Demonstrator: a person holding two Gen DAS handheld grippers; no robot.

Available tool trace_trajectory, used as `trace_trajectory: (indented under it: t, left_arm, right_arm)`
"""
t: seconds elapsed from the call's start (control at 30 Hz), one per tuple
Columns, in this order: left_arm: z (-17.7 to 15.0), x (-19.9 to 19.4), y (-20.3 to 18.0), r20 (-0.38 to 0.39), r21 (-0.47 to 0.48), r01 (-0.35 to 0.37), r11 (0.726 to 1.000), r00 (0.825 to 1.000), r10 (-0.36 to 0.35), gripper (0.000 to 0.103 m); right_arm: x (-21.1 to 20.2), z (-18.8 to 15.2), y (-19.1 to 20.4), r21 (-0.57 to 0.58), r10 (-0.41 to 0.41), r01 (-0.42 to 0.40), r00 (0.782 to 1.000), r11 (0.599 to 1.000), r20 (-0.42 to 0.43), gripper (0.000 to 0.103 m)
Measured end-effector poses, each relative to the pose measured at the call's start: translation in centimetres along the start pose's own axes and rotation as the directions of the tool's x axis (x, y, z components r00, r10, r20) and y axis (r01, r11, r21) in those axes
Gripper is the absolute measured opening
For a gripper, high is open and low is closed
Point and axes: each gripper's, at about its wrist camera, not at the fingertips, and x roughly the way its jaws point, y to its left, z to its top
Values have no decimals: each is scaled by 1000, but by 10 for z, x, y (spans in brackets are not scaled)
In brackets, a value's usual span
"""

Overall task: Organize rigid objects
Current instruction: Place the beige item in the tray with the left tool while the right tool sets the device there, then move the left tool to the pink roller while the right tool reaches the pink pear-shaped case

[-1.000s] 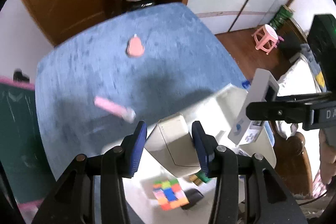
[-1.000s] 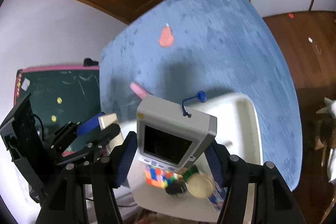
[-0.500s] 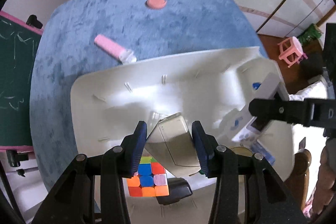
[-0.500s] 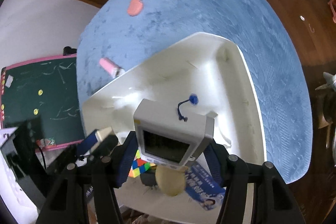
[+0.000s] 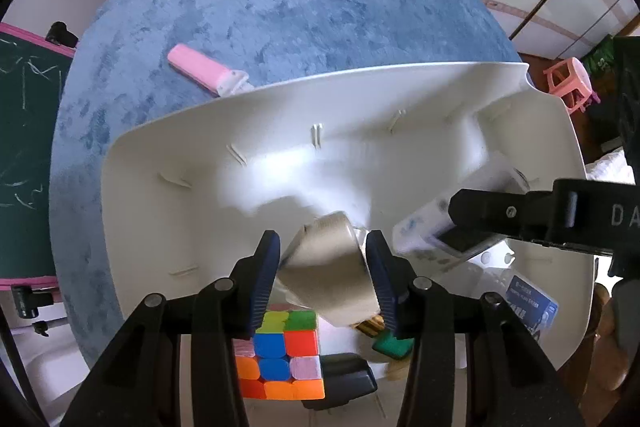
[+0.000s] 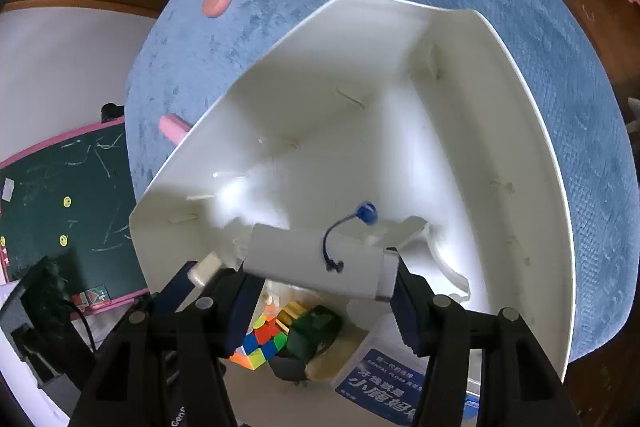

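We're deep in the drop-off step: our left gripper (image 5: pixel 324 277) pinches a cream box (image 5: pixel 330 267) just above the floor of the white bin (image 5: pixel 280 99), and our right gripper (image 6: pixel 320 297) clamps the grey handheld device (image 6: pixel 316 263) over the same bin, near the Rubik's cube (image 5: pixel 282 355). Next, we'd judge, both need lowering gently, then release clear of that cube.

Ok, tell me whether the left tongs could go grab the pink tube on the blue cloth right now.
Probably not yet: the left tongs are shut on a beige box down inside the white bin. The pink tube lies unobstructed beyond the bin's rim, reachable once the box is dropped.
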Motion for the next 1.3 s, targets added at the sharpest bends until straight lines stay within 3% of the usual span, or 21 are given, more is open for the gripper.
trace_trajectory:
  t: [0.1, 0.23, 0.77, 1.3]
  left_arm:
    - [0, -1, 2, -11, -6, 15, 1000, 1000, -15, 57]
    - [-1, -11, 8, 10, -36, 27, 999, 1000, -27, 68]
    - [-14, -43, 16, 65, -66, 59, 996, 996, -55, 68]
    - [-20, -67, 17, 121, -73, 38, 997, 992, -29, 68]
  right_arm:
    - [-4, 0, 2, 0, -9, 9, 1000, 1000, 16, 77]
    - [-12, -7, 8, -39, -24, 25, 999, 999, 44, 79]
    - [-27, -35, 33, -188, -70, 84, 995, 979, 77, 79]
    - [-43, -46, 51, -275, -105, 139, 985, 951, 136, 79]
